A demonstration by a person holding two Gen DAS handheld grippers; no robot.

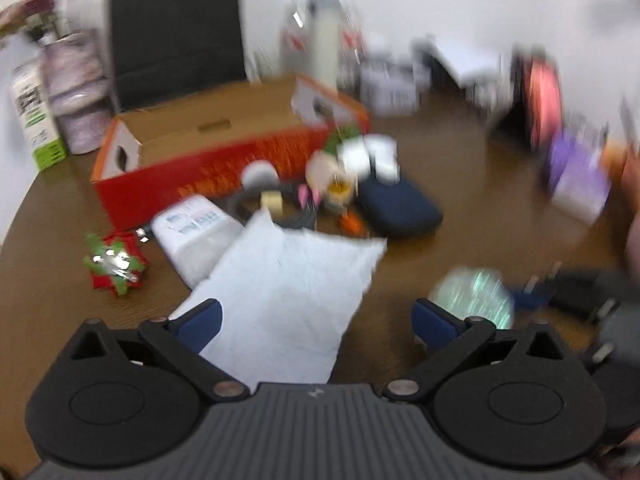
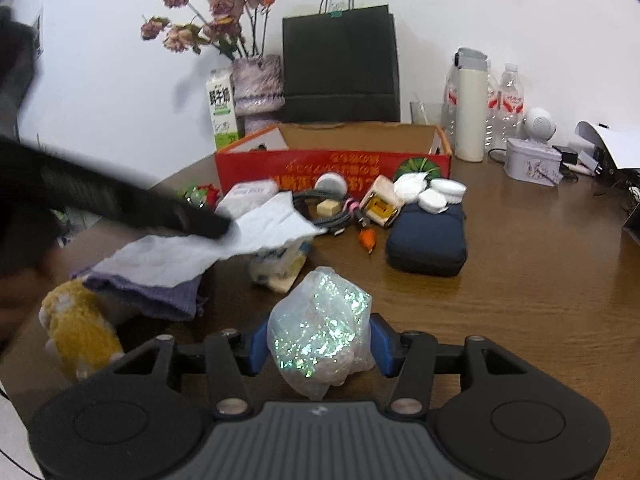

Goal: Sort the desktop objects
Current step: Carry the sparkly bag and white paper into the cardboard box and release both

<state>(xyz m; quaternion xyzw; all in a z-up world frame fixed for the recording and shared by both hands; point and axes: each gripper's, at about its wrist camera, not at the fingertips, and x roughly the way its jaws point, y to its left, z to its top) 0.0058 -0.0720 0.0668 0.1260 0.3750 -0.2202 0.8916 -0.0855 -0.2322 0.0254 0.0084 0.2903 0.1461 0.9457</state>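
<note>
My right gripper (image 2: pixel 318 344) is shut on a shiny iridescent plastic bag (image 2: pixel 320 332), held low over the brown table (image 2: pixel 520 280); the bag also shows in the blurred left wrist view (image 1: pixel 472 294). My left gripper (image 1: pixel 316 318) is open, its blue pads wide apart over a white paper sheet (image 1: pixel 288 292). In the right wrist view the left gripper's dark arm reaches to that sheet (image 2: pixel 224 240). An open red cardboard box (image 2: pixel 332 160) stands behind a pile of small objects; it also shows in the left wrist view (image 1: pixel 208 160).
A navy pouch (image 2: pixel 428 240), white round pads (image 2: pixel 436 196), cables, an orange plug (image 2: pixel 368 238), a tissue pack (image 1: pixel 192 232), a red-green bow (image 1: pixel 114 264), a purple cloth (image 2: pixel 152 292) and a yellow plush toy (image 2: pixel 80 328) lie around. A black bag, vase, milk carton and bottles stand behind.
</note>
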